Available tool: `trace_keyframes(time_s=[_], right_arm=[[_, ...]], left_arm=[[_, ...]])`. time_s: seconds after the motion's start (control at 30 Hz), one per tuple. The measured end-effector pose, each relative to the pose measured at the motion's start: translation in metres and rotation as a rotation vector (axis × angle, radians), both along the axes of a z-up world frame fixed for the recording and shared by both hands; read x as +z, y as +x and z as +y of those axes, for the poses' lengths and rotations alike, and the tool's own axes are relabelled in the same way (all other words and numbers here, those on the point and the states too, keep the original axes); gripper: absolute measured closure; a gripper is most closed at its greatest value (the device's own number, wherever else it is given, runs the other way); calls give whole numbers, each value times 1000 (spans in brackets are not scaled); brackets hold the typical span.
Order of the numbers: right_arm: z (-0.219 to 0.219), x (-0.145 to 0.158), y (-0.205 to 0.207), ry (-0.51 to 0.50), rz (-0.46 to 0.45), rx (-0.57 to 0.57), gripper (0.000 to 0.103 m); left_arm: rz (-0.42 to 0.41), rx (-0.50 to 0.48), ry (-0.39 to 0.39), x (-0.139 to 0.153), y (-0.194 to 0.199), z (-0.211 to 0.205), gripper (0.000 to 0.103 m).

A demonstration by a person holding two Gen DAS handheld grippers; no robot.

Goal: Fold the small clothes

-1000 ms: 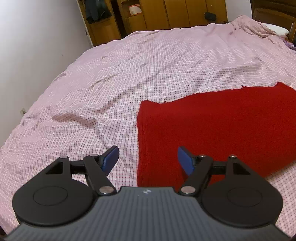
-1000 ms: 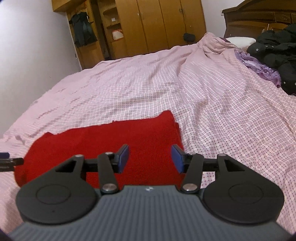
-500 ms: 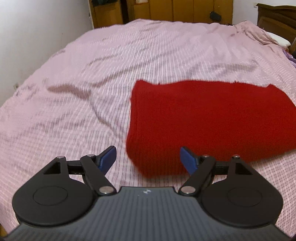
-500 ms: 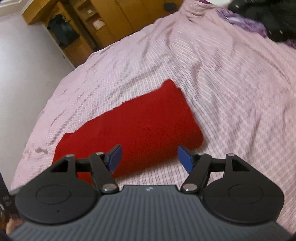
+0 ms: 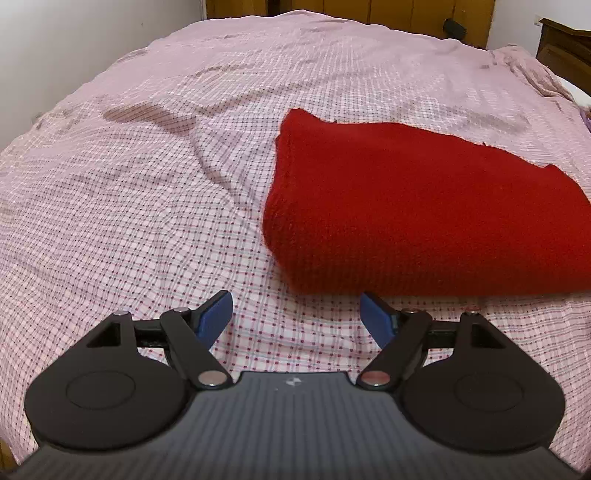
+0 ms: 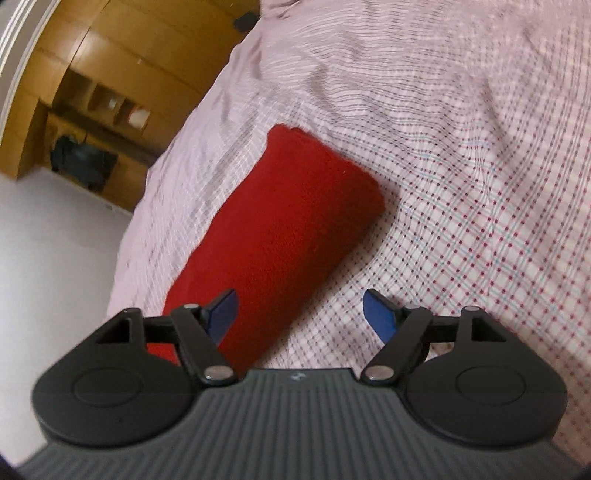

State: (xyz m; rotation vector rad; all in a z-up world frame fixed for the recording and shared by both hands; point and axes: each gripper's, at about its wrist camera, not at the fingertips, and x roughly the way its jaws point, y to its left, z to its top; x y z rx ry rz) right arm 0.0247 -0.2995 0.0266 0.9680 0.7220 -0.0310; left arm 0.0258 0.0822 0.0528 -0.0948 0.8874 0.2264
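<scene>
A home bedroom: a bed under a pink checked sheet (image 5: 155, 192), with wooden wardrobes (image 6: 122, 55) behind.

A folded red fleece garment (image 5: 424, 206) lies on a bed covered with a pink checked cotton sheet (image 5: 147, 192), its rounded fold facing the camera. The left gripper (image 5: 296, 314), black with blue pads, hovers just short of that near edge, jaws wide apart with only sheet between them. Wooden wardrobe doors (image 5: 406, 14) stand beyond the bed.
</scene>
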Motion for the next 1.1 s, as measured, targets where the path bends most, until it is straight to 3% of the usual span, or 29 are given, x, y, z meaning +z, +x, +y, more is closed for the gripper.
trace_keyframes(time_s=[0.2,0.27,0.57,0.77,1.1], right_arm=[[-6,-15,11,86,-35,-46,25],[-7,-16,15,95,-58,-50,19],[-2,-25,28,33,-105,-61,19],[7,-30,12,-39,-187,-14,20],[7,-36,6,-55,-222,-5,20]], left_arm=[[9,0,6,-2,1,-4,22],[3,-7,9,-1,3,-7,22],[-17,-41,32,2,12,-21,22],[-4,-39,25,-6,16,-19,22],[21,-32,15,-17,20,-15,22]])
